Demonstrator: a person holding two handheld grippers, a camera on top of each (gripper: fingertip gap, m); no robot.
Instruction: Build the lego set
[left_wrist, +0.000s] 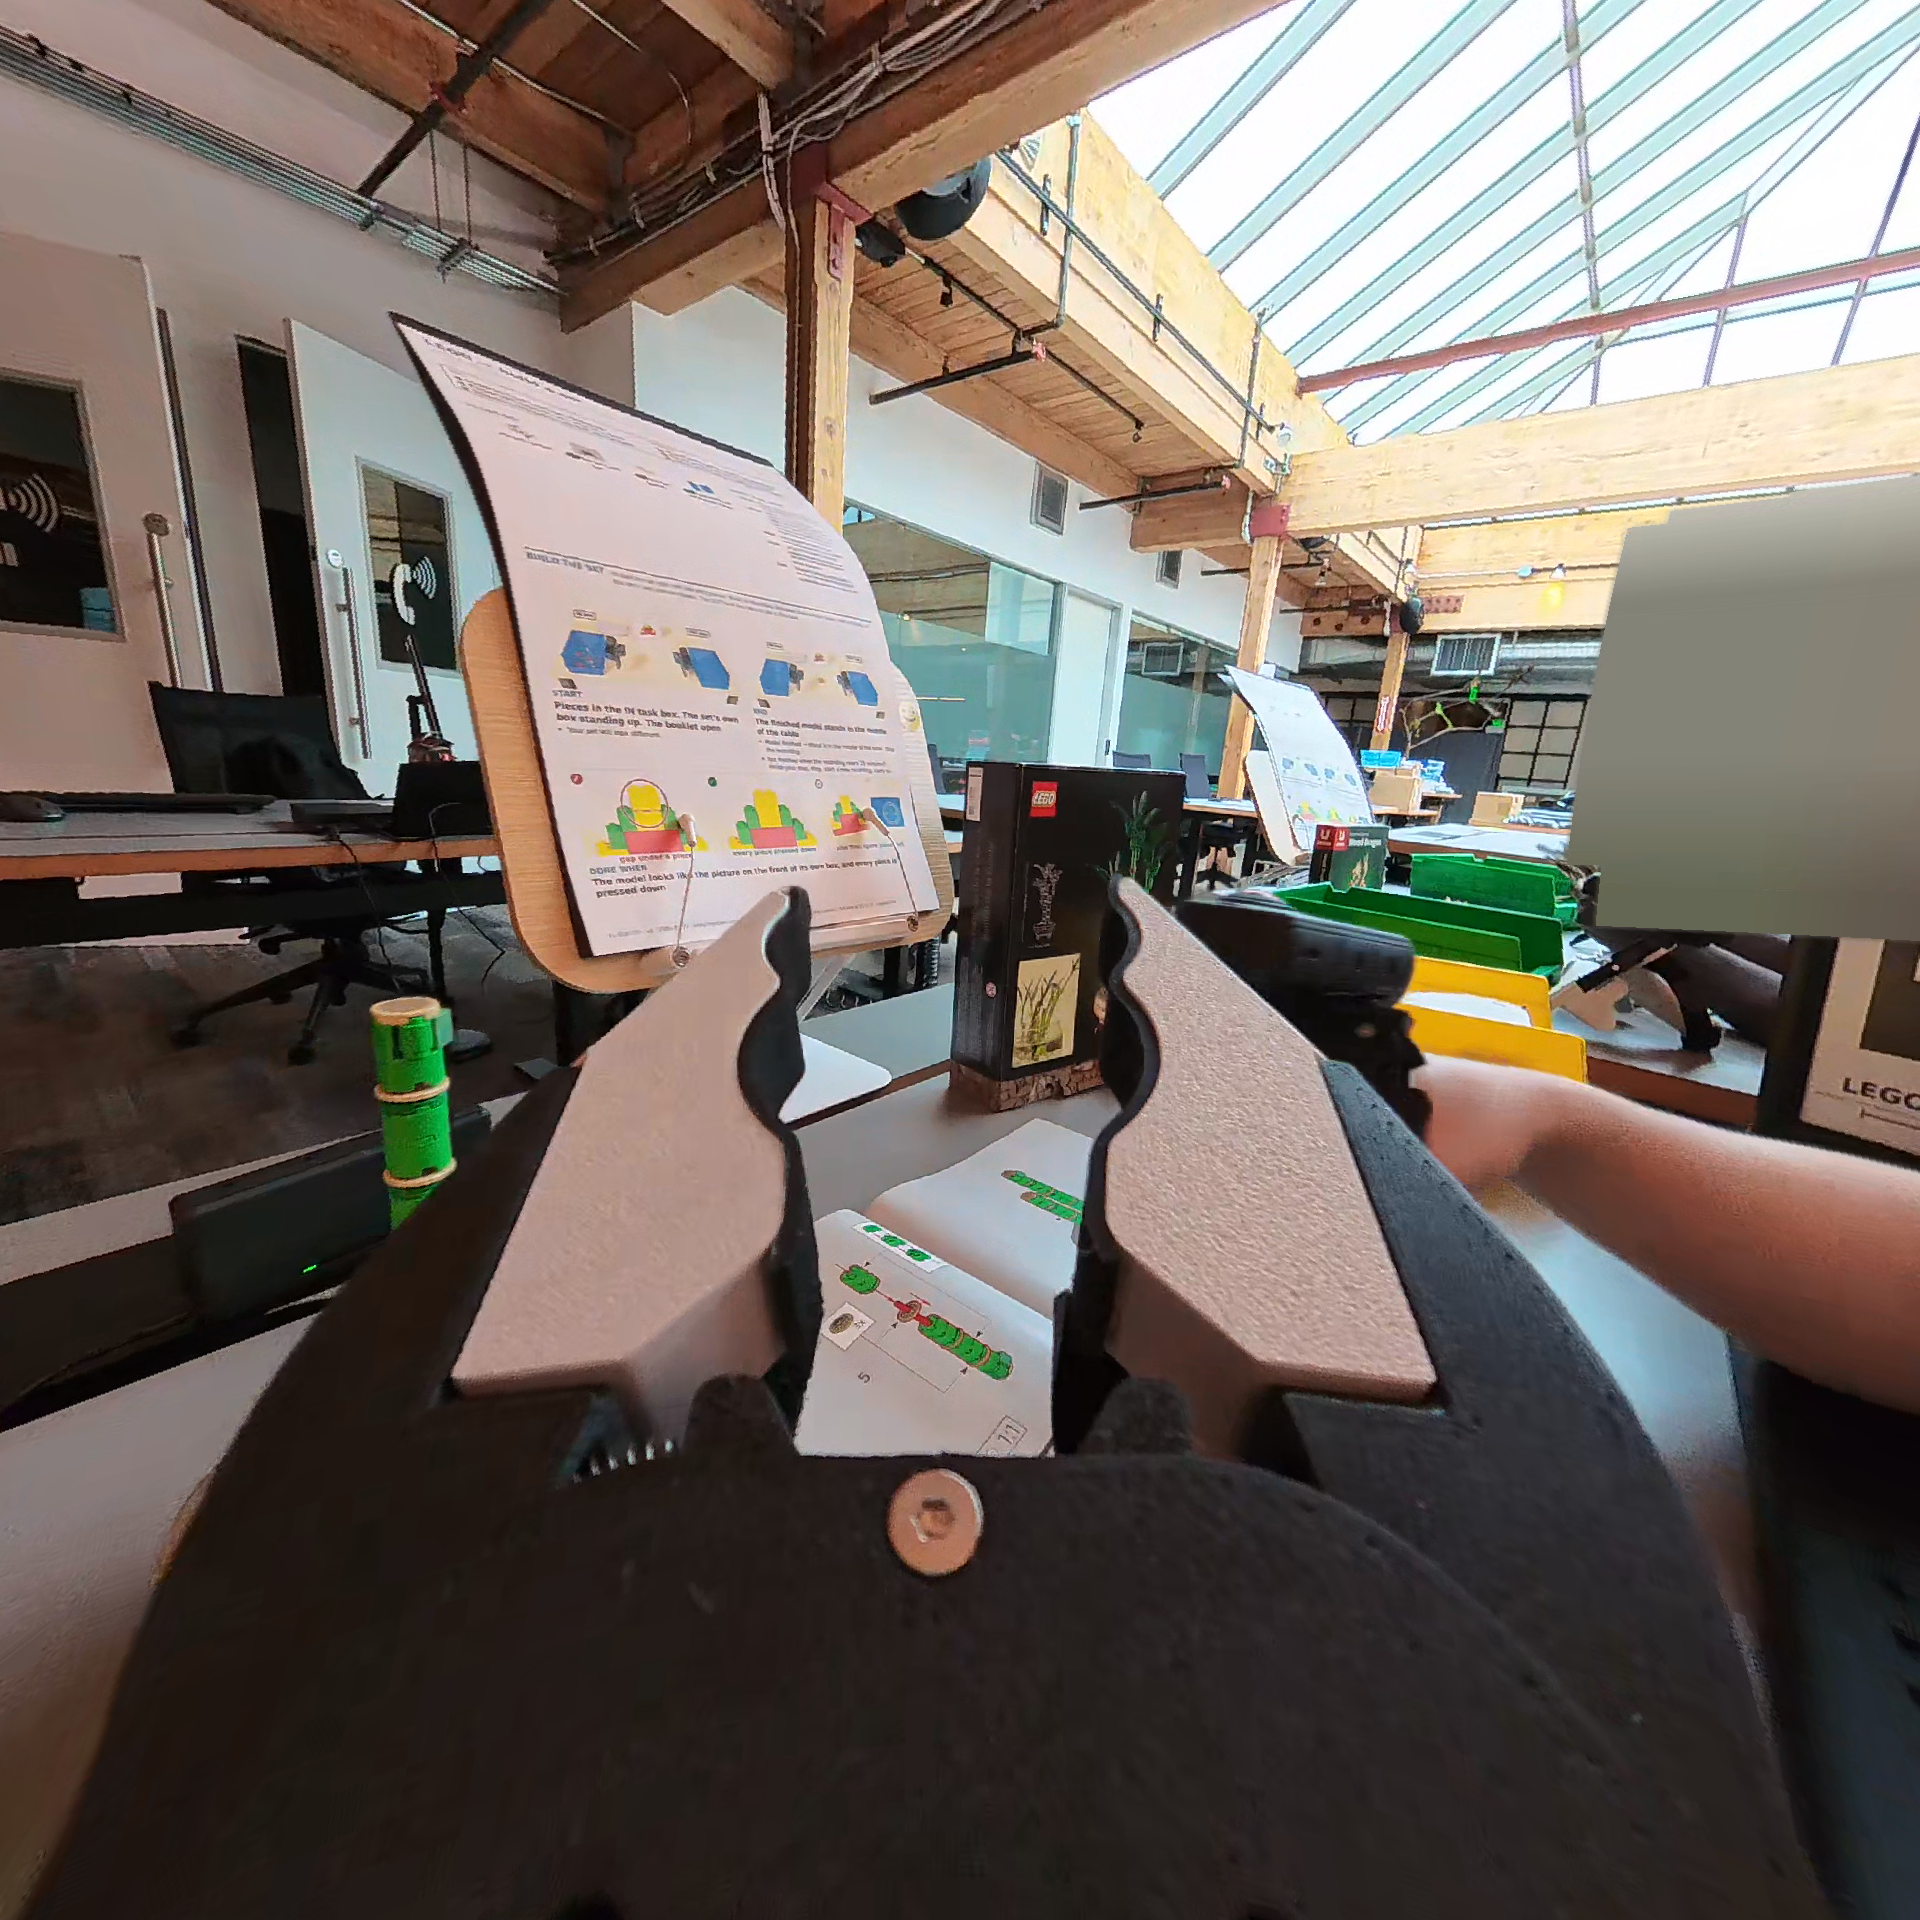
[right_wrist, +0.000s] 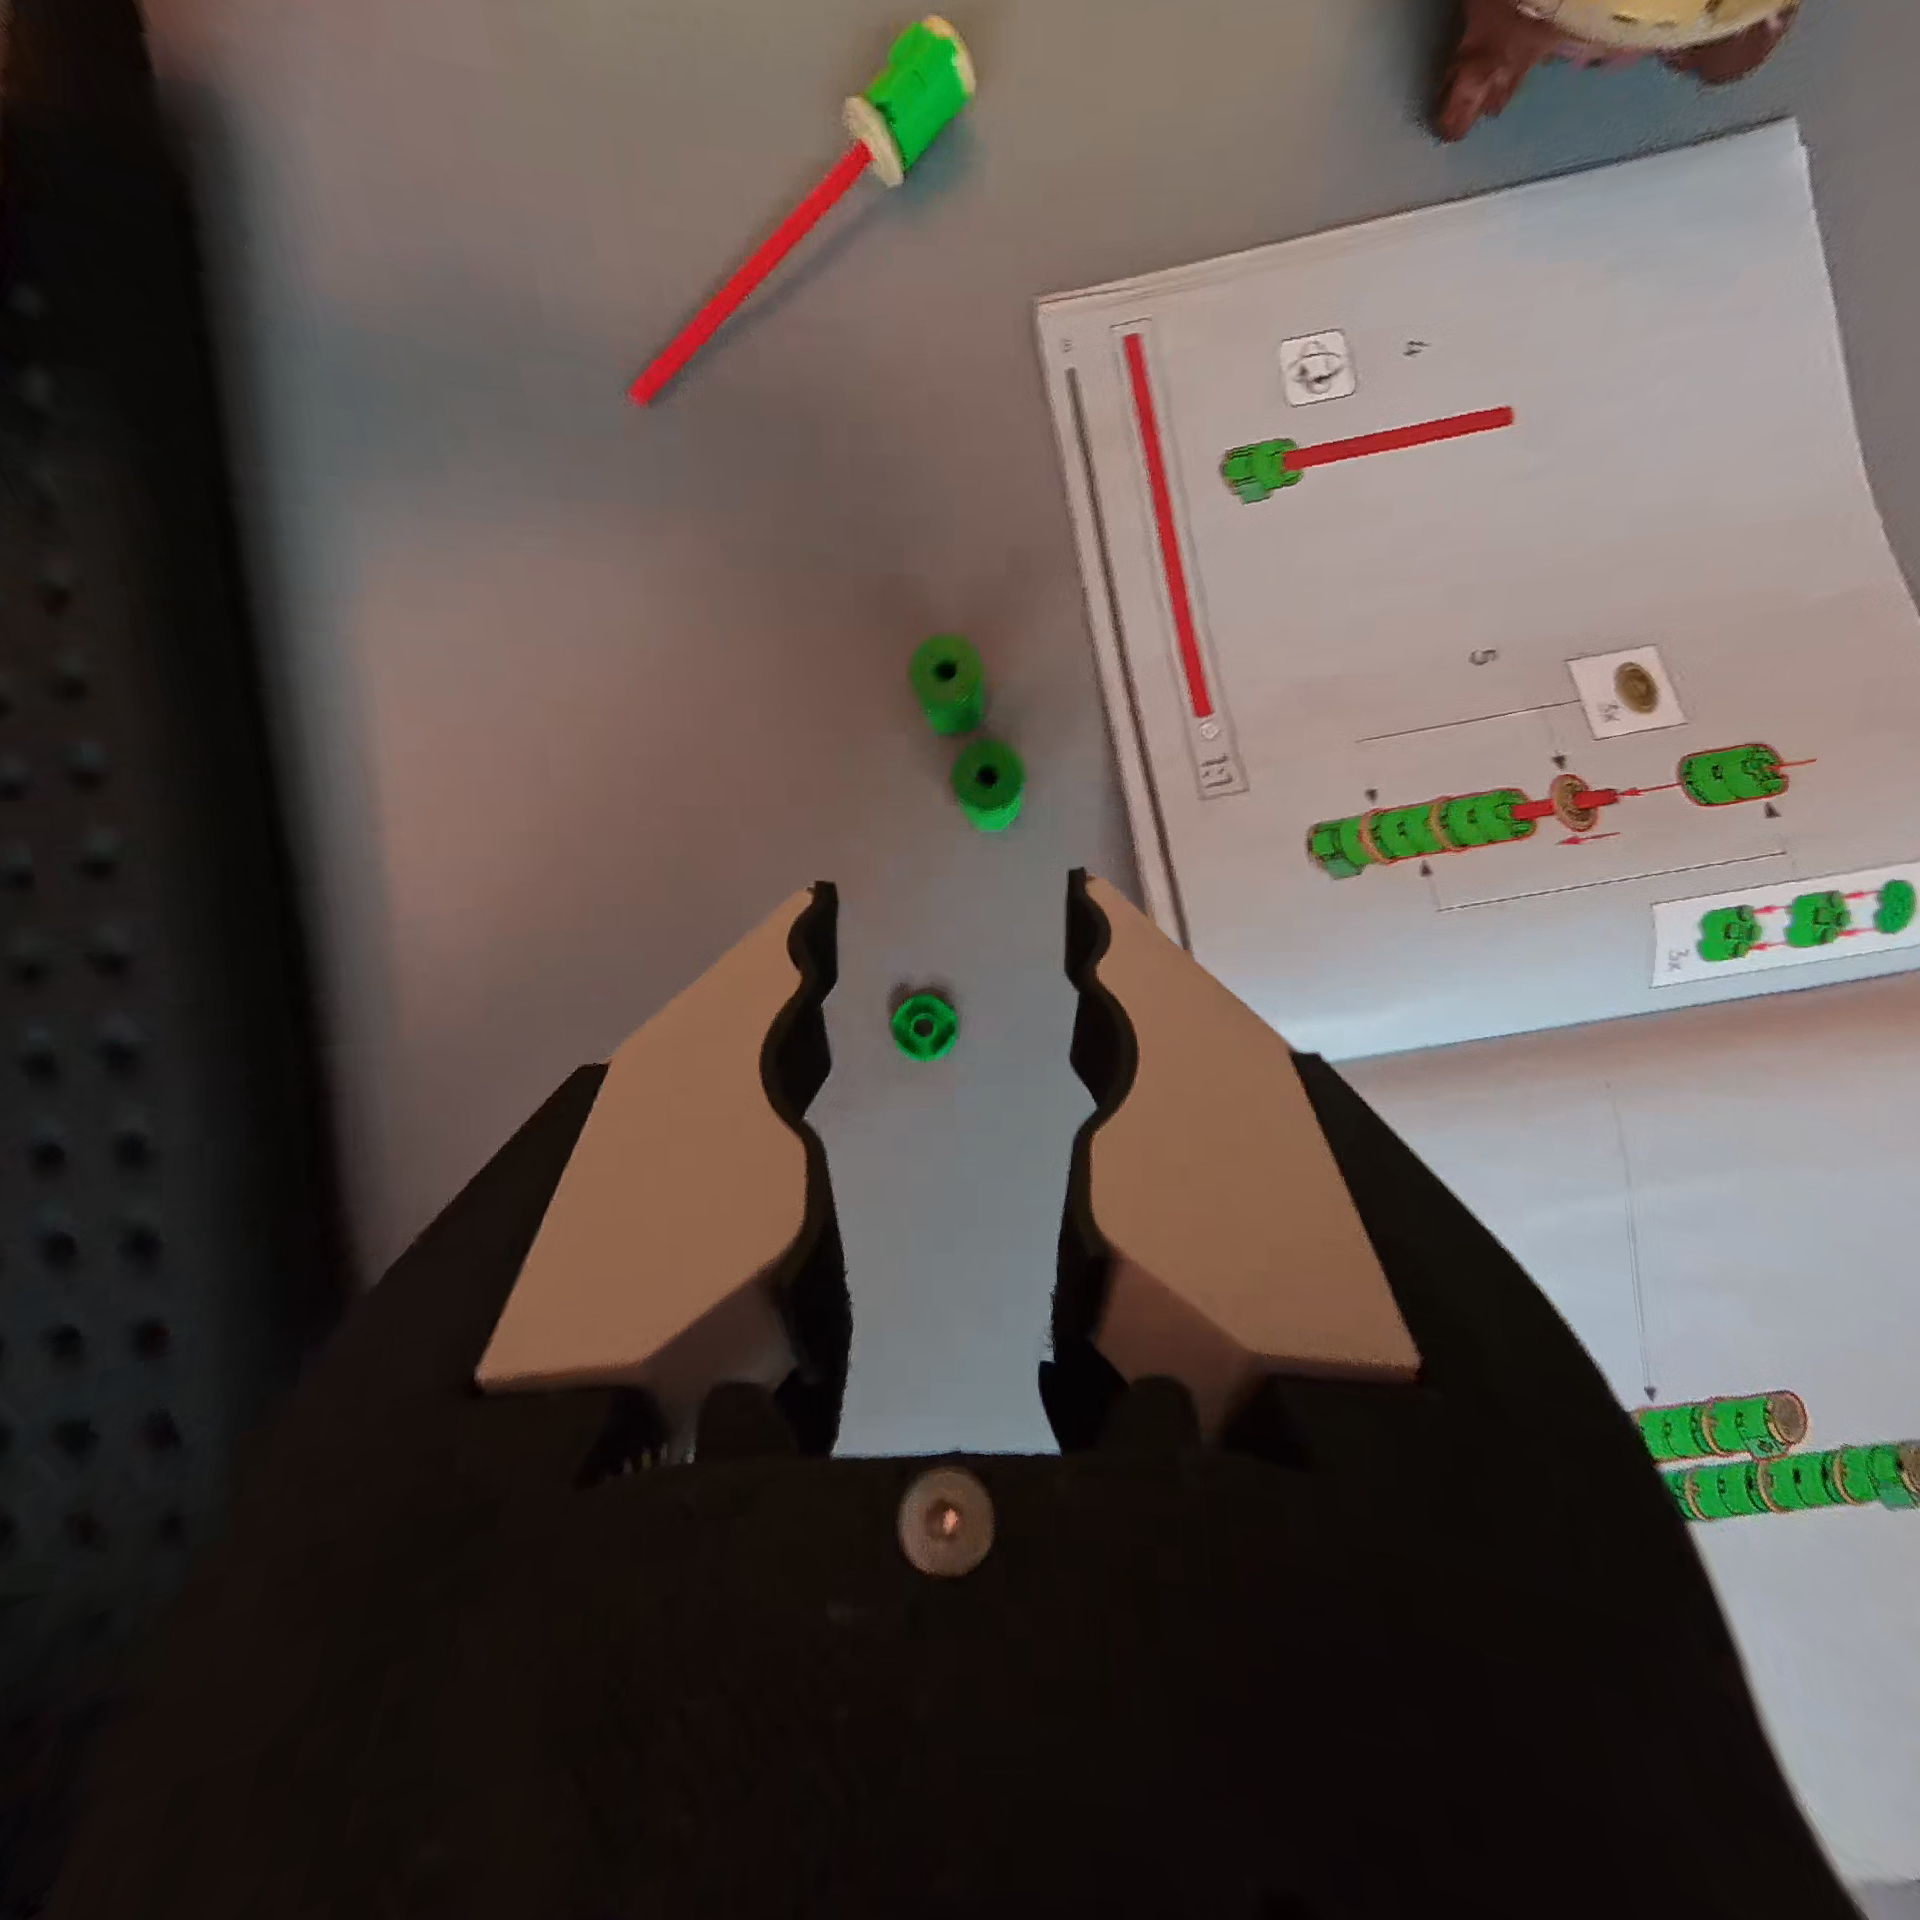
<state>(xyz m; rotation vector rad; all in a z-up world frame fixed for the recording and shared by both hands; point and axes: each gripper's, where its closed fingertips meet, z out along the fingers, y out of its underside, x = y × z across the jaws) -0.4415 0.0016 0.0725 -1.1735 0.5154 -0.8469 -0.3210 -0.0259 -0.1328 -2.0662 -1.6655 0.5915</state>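
In the right wrist view my right gripper (right_wrist: 948, 896) is open above the grey table, empty, with a small green round piece (right_wrist: 924, 1027) lying between its fingers. Two green cylinder pieces (right_wrist: 945, 683) (right_wrist: 987, 781) lie just beyond the tips. A red axle (right_wrist: 750, 275) with a green and tan piece (right_wrist: 914, 88) on its end lies farther off. The open instruction booklet (right_wrist: 1507, 582) lies to the right. In the left wrist view my left gripper (left_wrist: 956, 906) is open and empty, raised above the booklet (left_wrist: 935, 1320). A built green stalk (left_wrist: 412, 1107) stands upright at the left.
A black set box (left_wrist: 1049, 925) stands behind the booklet. A task sheet on a wooden stand (left_wrist: 686, 675) is at the back left. Green (left_wrist: 1444, 914) and yellow bins (left_wrist: 1496, 1023) sit at the right, beyond a person's arm (left_wrist: 1662, 1216). A black perforated surface (right_wrist: 83, 935) borders the table's left. My hands' fingertips stand some 25 centimetres from each other.
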